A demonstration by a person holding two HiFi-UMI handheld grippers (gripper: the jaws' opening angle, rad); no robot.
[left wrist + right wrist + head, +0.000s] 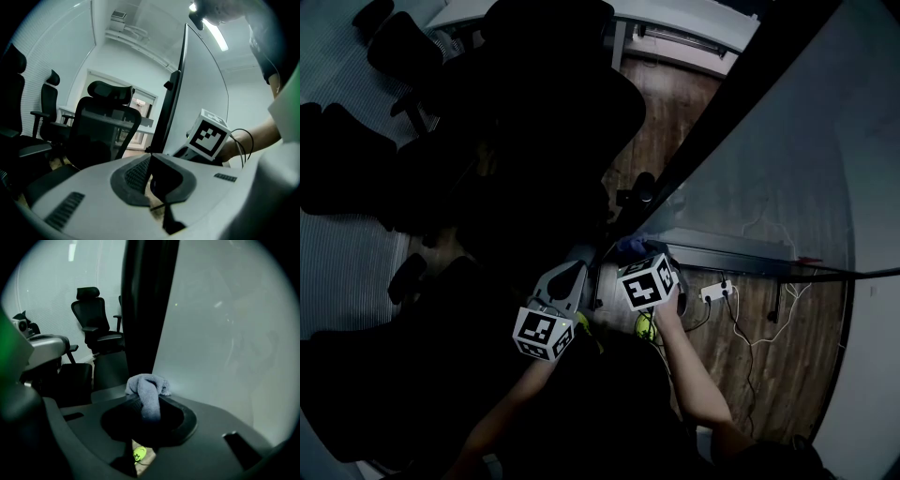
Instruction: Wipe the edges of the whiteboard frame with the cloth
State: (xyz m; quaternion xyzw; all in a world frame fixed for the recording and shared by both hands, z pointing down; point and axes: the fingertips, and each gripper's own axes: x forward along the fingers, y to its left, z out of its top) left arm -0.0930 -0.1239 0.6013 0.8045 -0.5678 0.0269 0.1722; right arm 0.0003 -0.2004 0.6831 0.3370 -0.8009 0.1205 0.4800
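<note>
A large pale whiteboard (769, 159) with a black frame (145, 310) fills the right side of a dim office, with black mesh office chairs (105, 124) standing on the wood-plank floor (661, 122) beside it. The person's dark-bodied right gripper (145, 411) has its jaws clamped on a bunched grey-blue terry cloth (146, 387). The cloth sits at the jaw tips, just beside the frame's edge and low on the board; whether it touches cannot be told. The white-bodied left gripper (151, 161) hangs just beside the right one, its jaws closed together on nothing.
</note>
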